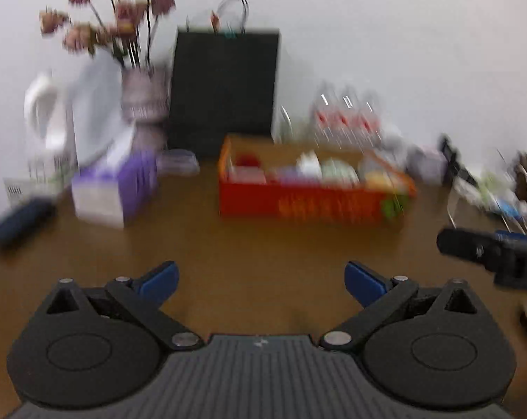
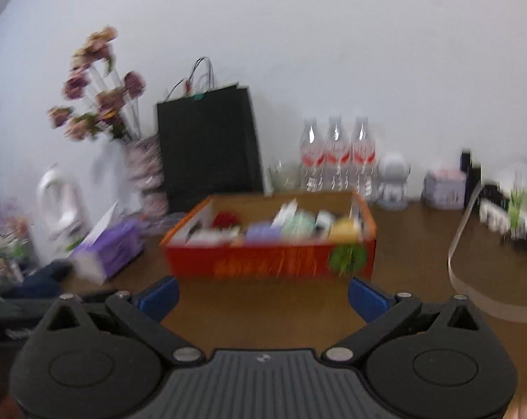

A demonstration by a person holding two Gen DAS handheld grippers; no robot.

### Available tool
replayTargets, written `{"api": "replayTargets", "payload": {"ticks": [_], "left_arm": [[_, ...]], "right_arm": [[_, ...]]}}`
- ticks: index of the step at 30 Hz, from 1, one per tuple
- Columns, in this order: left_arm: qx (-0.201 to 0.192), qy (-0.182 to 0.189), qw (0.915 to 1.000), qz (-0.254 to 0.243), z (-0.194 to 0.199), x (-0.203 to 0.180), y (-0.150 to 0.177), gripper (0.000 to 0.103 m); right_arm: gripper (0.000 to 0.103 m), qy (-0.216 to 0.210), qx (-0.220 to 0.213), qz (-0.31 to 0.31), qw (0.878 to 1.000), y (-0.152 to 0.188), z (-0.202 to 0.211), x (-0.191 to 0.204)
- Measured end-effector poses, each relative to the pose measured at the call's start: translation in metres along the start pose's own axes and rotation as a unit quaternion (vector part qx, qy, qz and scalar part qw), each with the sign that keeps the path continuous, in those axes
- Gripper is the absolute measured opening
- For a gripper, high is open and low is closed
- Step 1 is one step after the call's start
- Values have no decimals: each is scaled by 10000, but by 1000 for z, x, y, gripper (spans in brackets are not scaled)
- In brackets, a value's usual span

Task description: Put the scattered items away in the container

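A: Near first. Left tongs (image 1: pixel 261 284), blue-tipped black fingers spread wide, nothing between them, over bare brown wooden desk (image 1: pixel 263 244). Right tongs (image 2: pixel 263 298) same: wide open, empty.

B: Right one visible from the left view?

A: Yes, dark body at the right edge, well apart from the left one. Both frames motion-blurred.

B: Container?

A: Orange-red open cardboard box (image 2: pixel 270 262), mid-desk, just ahead of the right tongs, farther from the left. Already packed with small mixed items, too smeared to name.

B: Anything left loose?

A: Can't tell. Purple-and-white tissue box (image 1: pixel 113 192) sits left of the container, grey flat strap (image 2: pixel 473 279) loops on the desk at right. Behind: black paper shopping bag (image 2: pixel 207 146), vase of pink artificial flowers (image 2: pixel 99 87), three clear plastic bottles with red labels (image 2: pixel 336 160), small white robot figurine (image 2: pixel 392 181), all by the wall.

B: Risks?

A: My read: box looks full, so another drop could spill contents over the rim. A fast swing could clip the strap or knock the bottles. Two tongs converging on one box could collide.
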State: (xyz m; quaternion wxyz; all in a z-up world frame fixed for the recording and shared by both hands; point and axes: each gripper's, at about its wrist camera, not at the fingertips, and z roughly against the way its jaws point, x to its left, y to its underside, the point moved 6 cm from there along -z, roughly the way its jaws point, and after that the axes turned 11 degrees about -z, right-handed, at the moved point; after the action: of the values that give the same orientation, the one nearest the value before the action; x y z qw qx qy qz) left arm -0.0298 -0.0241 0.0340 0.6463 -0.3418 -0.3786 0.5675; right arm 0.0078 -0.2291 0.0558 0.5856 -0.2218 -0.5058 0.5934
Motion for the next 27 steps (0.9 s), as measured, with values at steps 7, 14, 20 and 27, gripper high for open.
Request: {"api": "replayTargets", "payload": {"ticks": [7, 14, 20, 27], "left_arm": [[144, -91, 9998, -107, 19, -9, 42, 103], [443, -195, 9981, -383, -36, 2, 26, 103], [795, -190, 9956, -458, -60, 9, 36, 103], [993, -22, 9944, -373, -76, 9, 36, 103]], "right_arm": [[103, 345, 267, -106, 9990, 78, 44, -20], [103, 832, 878, -111, 9926, 84, -18, -33], [103, 1015, 1129, 99, 9884, 86, -46, -31], [103, 1036, 1198, 340, 9868, 87, -58, -21]]}}
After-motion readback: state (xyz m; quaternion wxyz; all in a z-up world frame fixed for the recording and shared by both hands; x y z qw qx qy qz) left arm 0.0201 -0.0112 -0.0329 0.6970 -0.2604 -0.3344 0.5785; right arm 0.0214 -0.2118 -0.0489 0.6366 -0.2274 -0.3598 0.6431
